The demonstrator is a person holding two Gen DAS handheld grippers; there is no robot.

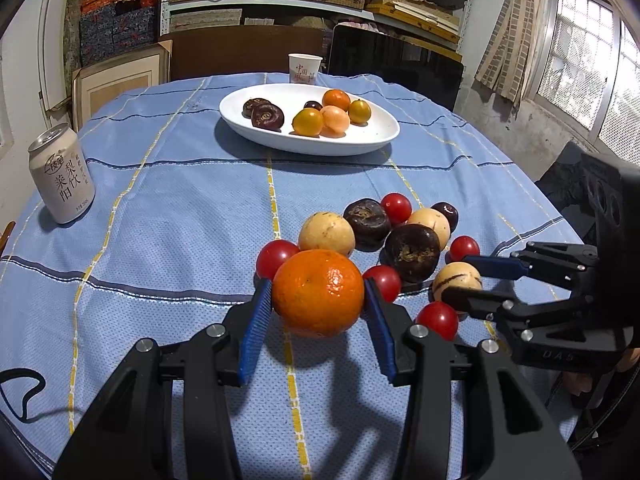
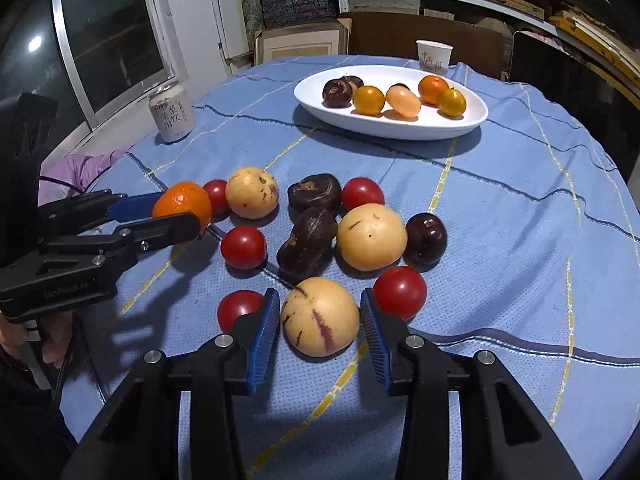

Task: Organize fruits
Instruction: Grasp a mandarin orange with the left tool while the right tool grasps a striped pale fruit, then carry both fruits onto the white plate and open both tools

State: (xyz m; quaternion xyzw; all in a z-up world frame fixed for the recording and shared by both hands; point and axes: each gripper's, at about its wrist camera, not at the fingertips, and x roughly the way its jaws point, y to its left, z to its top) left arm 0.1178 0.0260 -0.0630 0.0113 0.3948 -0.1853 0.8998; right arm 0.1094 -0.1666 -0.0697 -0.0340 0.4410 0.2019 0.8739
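Orange [image 1: 318,293] sitting at near edge of the loose fruit cluster, on the blue cloth of the tabletop [image 1: 160,208], well short of the white plate [image 1: 372,142]. Left tongs [image 1: 318,300] clamped on it, blue pads pressing both flanks. Looks lifted or abt to lift; can't tell if it's clearing the cloth.

Striped yellow melon-type fruit [image 2: 319,317], also nearer than the plate, lying between the right tongs [image 2: 320,316]. Right pads [image 2: 267,328] standing slightly apart from the skin, thin gap showing each side, so not gripping yet.

Around these: red tomatoes [image 2: 243,247] touching or just beside both targets, dark chestnuts [image 2: 308,242], two more yellow fruits, one dark plum [image 2: 426,238]. Plate already carrying oranges, a peach-coloured fruit, dark pieces. Drink can [image 1: 62,174] well left of plate, paper cup [image 1: 305,68] just behind it.

Risks, judging from here:
- Orange is round and glossy, pads gripping near its widest part; quick swing toward plate could roll it out.
- Tomato [image 1: 385,282] touching left tongs' right pad; lifting may nudge it, sending it rolling off the tabletop.
- Right tongs closing off-centre could squirt the melon fwd into the cluster.
- Both tongs working close together; crossing paths to plate risks a knock.
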